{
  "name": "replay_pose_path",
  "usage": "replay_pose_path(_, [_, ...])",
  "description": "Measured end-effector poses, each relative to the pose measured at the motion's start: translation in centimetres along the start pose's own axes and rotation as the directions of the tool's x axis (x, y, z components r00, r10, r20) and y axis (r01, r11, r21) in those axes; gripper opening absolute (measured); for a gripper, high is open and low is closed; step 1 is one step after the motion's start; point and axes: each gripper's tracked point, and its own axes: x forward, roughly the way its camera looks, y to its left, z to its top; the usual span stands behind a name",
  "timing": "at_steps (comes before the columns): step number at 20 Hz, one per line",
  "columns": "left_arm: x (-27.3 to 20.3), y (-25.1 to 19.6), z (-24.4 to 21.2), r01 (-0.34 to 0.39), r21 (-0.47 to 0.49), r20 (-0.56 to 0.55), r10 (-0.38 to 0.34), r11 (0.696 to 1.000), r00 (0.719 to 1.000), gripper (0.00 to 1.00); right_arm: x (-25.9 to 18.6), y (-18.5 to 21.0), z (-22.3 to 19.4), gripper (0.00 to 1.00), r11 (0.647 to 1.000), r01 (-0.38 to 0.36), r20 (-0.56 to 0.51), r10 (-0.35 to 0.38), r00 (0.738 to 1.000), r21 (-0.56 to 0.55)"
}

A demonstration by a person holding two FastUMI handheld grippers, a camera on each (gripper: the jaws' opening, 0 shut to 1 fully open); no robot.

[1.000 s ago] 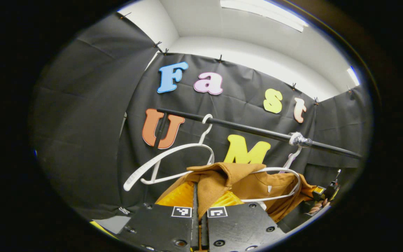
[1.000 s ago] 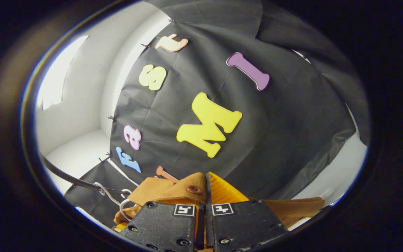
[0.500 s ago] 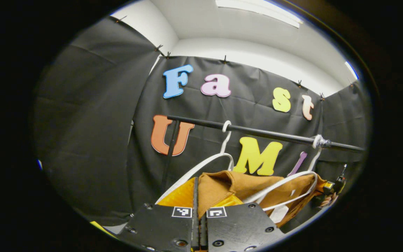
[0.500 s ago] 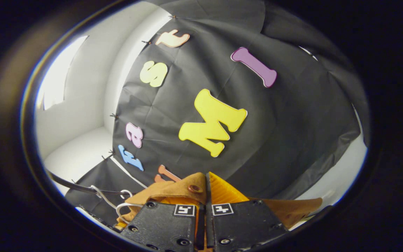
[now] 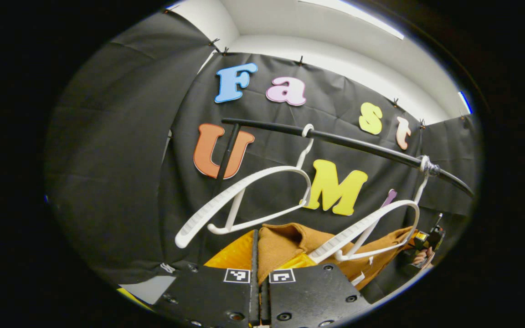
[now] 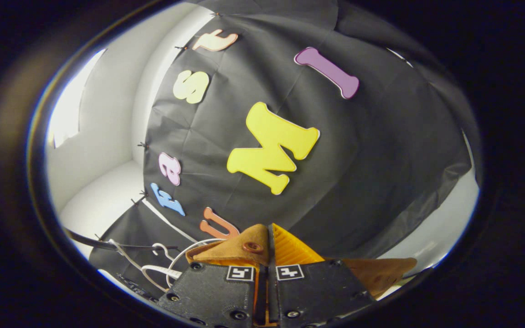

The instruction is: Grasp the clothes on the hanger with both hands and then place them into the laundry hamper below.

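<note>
Now both grippers grip the brown garment (image 5: 290,241).
Left gripper (image 5: 257,264) and right gripper (image 6: 267,259) have fingers clamped on cloth; garment sits below two white hangers (image 5: 244,196) on the black rail (image 5: 358,143).

Left gripper view riding low, tilted upward, close behind the brown garment (image 5: 285,239), black rail (image 5: 349,143) crossing the upper middle, right gripper view rolled sideways, equally close on the garment, rail at lower left, both sharing garment, rail, white hangers (image 5: 253,196).
</note>
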Motion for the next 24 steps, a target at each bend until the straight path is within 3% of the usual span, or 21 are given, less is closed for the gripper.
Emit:
replay_pose_path(3, [0.2, 0.6, -1.3, -0.001, -0.048, -0.025, -0.001, 0.999, 1.0, 0.01, 0.3, -0.9, -0.6, 0.05, 0.999, -0.001, -0.014, 0.002, 1.0, 0.045])
replay_pose_path(6, [0.4, 0.8, -3.7, 0.004, -0.076, -0.065, -0.009, 0.997, 0.998, 0.01, 0.2, -2.5, -1.6, 0.05, 0.996, 0.047, -0.05, -0.044, 0.998, 0.071])
replay_pose_path(7, [0.3, 0.7, -4.1, 0.006, -0.078, -0.073, -0.011, 0.997, 0.997, 0.06, 0.1, -3.0, -2.2, 0.05, 0.995, 0.06, -0.063, -0.055, 0.996, 0.077])
replay_pose_path(8, [0.1, 0.6, -4.7, 0.008, -0.074, -0.081, -0.014, 0.997, 0.997, 0.01, 0.0, -3.3, -2.6, 0.05, 0.994, 0.071, -0.068, -0.065, 0.996, 0.078])
replay_pose_path(17, [-2.5, -0.3, -7.9, 0.034, -0.127, -0.124, -0.05, 0.991, 0.991, 0.01, -3.8, -5.8, -7.0, 0.05, 0.989, 0.11, -0.126, -0.097, 0.987, 0.098])
replay_pose_path(18, [-2.8, -0.6, -8.4, 0.035, -0.134, -0.141, -0.054, 0.99, 0.989, 0.06, -4.2, -5.8, -7.9, 0.04, 0.988, 0.113, -0.148, -0.097, 0.984, 0.107])
replay_pose_path(19, [-3.1, -1.0, -9.1, 0.038, -0.127, -0.155, -0.057, 0.991, 0.986, 0.01, -4.6, -5.6, -8.9, 0.05, 0.988, 0.108, -0.172, -0.087, 0.981, 0.113])
replay_pose_path(24, [-5.1, -4.3, -10.1, 0.103, -0.092, -0.175, -0.118, 0.99, 0.977, 0.01, -6.5, -4.6, -13.0, 0.04, 0.992, 0.09, -0.247, -0.066, 0.967, 0.089])
